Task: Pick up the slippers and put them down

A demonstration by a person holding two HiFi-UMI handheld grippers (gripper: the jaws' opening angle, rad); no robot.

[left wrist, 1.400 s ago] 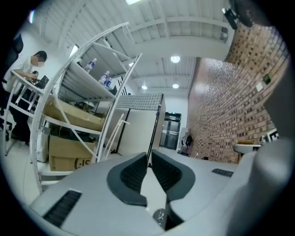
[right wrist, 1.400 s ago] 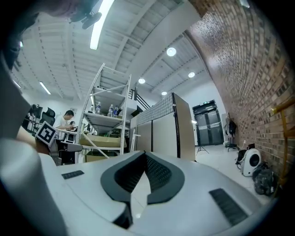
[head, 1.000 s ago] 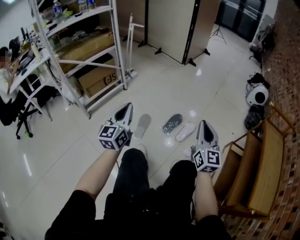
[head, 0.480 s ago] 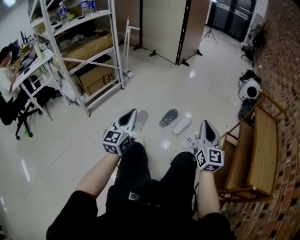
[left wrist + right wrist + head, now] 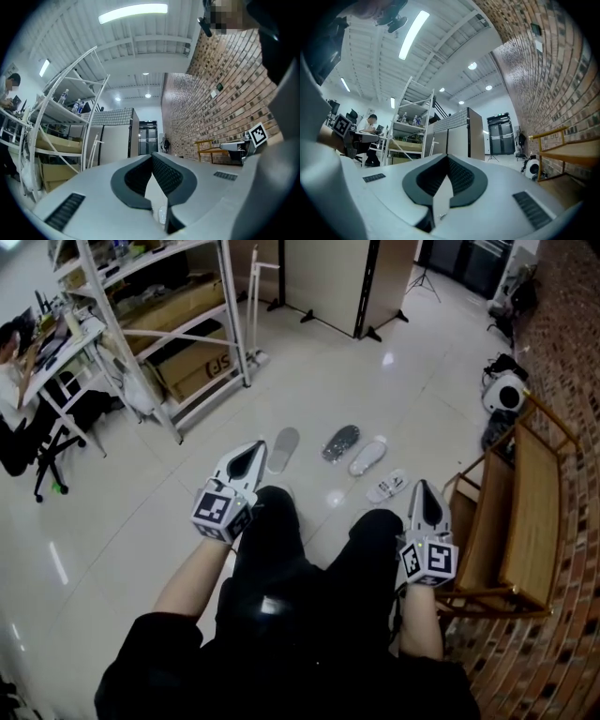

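Note:
Several slippers lie on the pale tiled floor ahead of me in the head view: a grey one (image 5: 284, 448), a dark glittery one (image 5: 340, 442), a white one (image 5: 367, 457) and a white strapped one (image 5: 387, 486). My left gripper (image 5: 251, 452) is held above my left knee, short of the grey slipper, shut and empty. The right gripper (image 5: 424, 489) hovers over my right knee, just right of the strapped slipper, also shut with nothing in it. In the gripper views both the left gripper (image 5: 151, 155) and the right gripper (image 5: 447, 157) point level across the room, tips together.
A white metal shelf rack (image 5: 178, 343) with cardboard boxes stands at the back left, and a person sits at a desk (image 5: 37, 352) beyond it. A wooden bench (image 5: 525, 512) runs along the brick wall on the right. A round white device (image 5: 506, 393) and partition panels (image 5: 323, 277) are farther back.
The slippers now lie farther ahead of both grippers. The right gripper has drawn back toward my knee, so the strapped white slipper shows clear of it. Both jaws stay shut.

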